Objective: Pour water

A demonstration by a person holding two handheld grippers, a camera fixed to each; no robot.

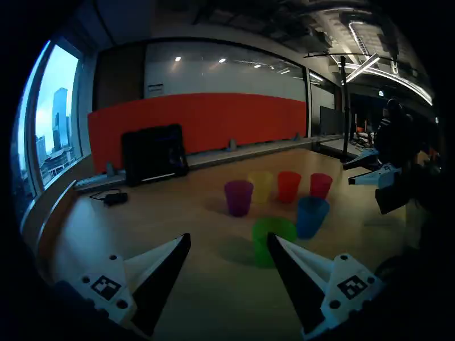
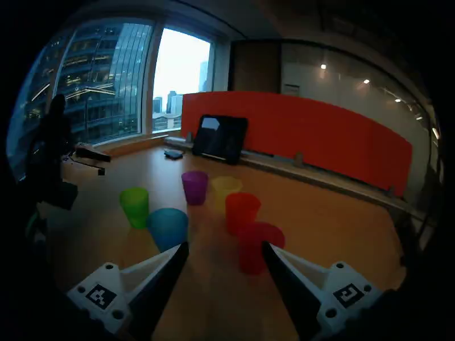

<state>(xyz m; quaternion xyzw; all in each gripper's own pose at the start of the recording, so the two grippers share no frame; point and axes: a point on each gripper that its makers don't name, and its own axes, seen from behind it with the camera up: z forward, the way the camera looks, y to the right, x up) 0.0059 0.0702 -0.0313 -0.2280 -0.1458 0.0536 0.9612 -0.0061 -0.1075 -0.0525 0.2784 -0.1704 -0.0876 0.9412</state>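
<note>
Your big wooden bench (image 1: 170, 199) holds six bright cups (image 1: 287, 187) bunched near its middle. Your left hand-held gripper (image 1: 227, 238) is wide open with nothing in it, and the green cup (image 1: 273, 226) sits just ahead of it. Your right hand-held gripper (image 2: 224, 245) is wide open and empty too, with the red cup (image 2: 256, 238) and blue cup (image 2: 168, 226) right in front.

The green cup (image 1: 260, 241) is covered at 5 o'clock by a finger (image 1: 290, 273) of the left gripper (image 1: 228, 235); the yellow cup (image 1: 264, 183) is partly hidden by the purple cup (image 1: 238, 197).
</note>
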